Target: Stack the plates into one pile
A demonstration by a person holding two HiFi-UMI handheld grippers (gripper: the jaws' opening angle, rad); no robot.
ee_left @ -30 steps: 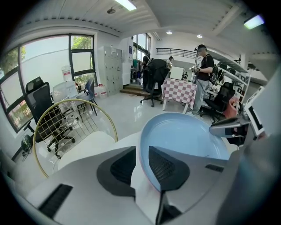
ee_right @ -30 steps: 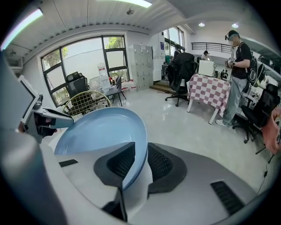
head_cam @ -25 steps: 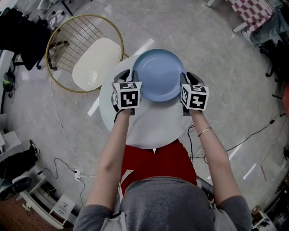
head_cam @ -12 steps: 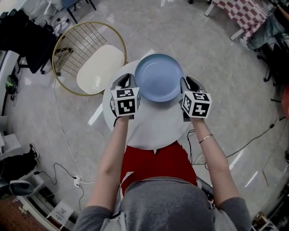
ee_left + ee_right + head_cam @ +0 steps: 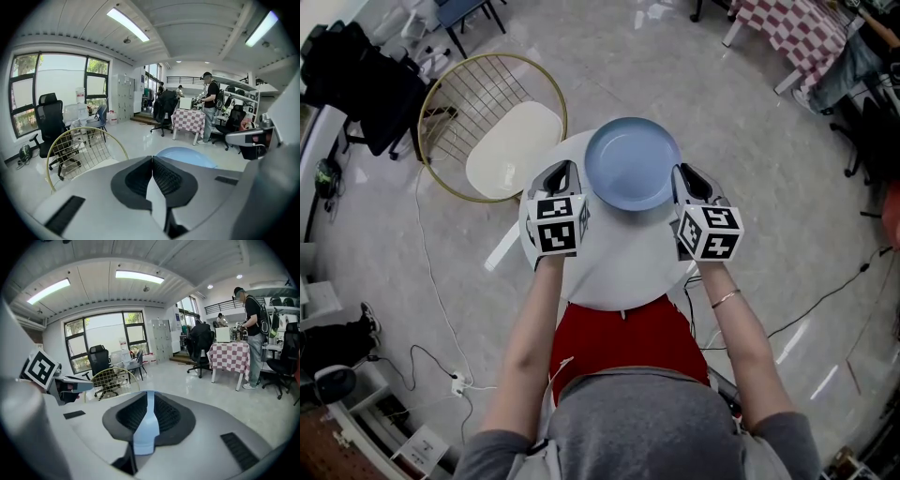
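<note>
A light blue plate (image 5: 633, 164) lies on the far half of the round white table (image 5: 609, 267); whether anything lies under it is hidden. My left gripper (image 5: 570, 172) hovers just off the plate's left rim. Its jaws have just been closing and are shut, with nothing held. In the left gripper view the left gripper (image 5: 152, 159) shows only a white sliver low in its gap, and the plate (image 5: 185, 157) lies beyond. My right gripper (image 5: 682, 176) hovers by the right rim. Its jaws have been closing and stand slightly apart, so the right gripper (image 5: 150, 394) shows the plate's blue (image 5: 145, 427) through the gap.
A wire-backed chair with a cream seat (image 5: 511, 150) stands against the table's far left. Cables (image 5: 441, 309) run over the floor at the left. A checkered table (image 5: 820, 23) and office chairs stand further off, and a person (image 5: 211, 108) stands by that table.
Both grippers have come away from the plate's rim, rising and drawing back toward me. The left jaws have shut and the right jaws have narrowed. The plate stays on the table.
</note>
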